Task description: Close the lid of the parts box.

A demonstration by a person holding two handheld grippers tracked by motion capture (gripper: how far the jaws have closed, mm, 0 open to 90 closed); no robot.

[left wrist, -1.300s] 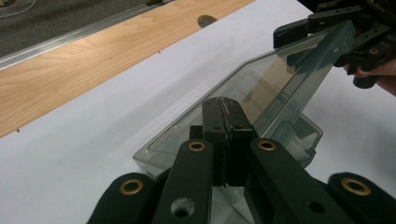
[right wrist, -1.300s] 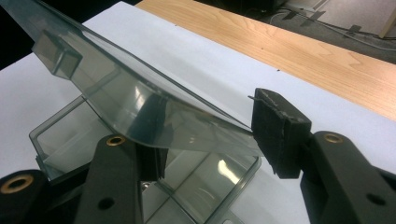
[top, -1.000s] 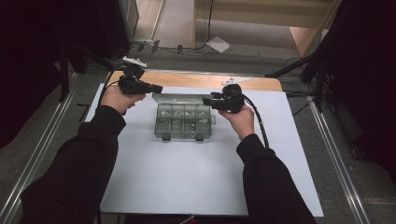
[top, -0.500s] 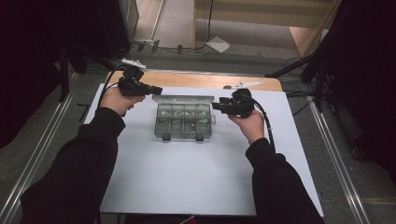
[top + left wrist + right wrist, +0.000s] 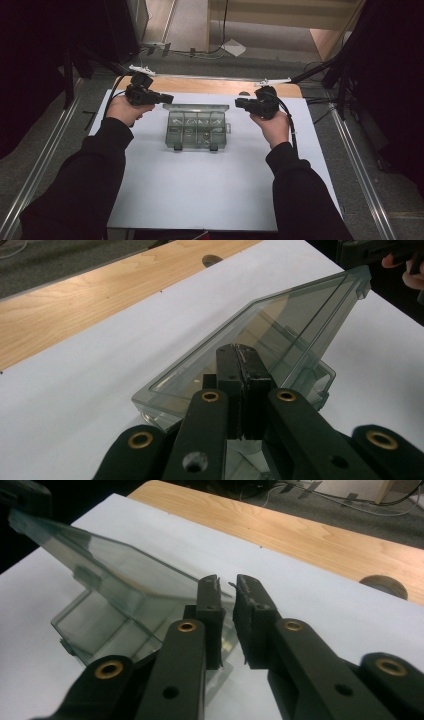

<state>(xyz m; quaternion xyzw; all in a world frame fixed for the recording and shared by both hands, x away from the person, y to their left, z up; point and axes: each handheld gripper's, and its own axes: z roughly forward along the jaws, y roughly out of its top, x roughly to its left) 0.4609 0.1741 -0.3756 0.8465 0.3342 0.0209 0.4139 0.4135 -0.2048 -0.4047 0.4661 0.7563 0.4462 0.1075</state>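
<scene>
A clear plastic compartment box point(image 5: 196, 131) sits mid-sheet with its lid point(image 5: 280, 325) tilted up at the back. My left gripper point(image 5: 167, 98) hovers by the box's back left corner, pointing right. Its jaws point(image 5: 242, 352) are pressed together in front of the lid, and nothing shows between them. My right gripper point(image 5: 238, 104) hangs to the right of the box, pointing left and clear of it. Its jaws point(image 5: 226, 582) have just been closing; a thin slit remains between the pads, with nothing in it. The box point(image 5: 100, 620) lies just left of those jaws.
The box rests on a white sheet point(image 5: 200, 190) over a wooden tabletop point(image 5: 210, 86) that has a round plug point(image 5: 385, 586) near the back right. Metal rails point(image 5: 360, 165) run along both sides. Cables and a paper scrap point(image 5: 234, 47) lie on the floor beyond.
My right gripper has drawn back to the right, away from the box's back right corner, and its jaws have closed. The left hand and the box have stayed put.
</scene>
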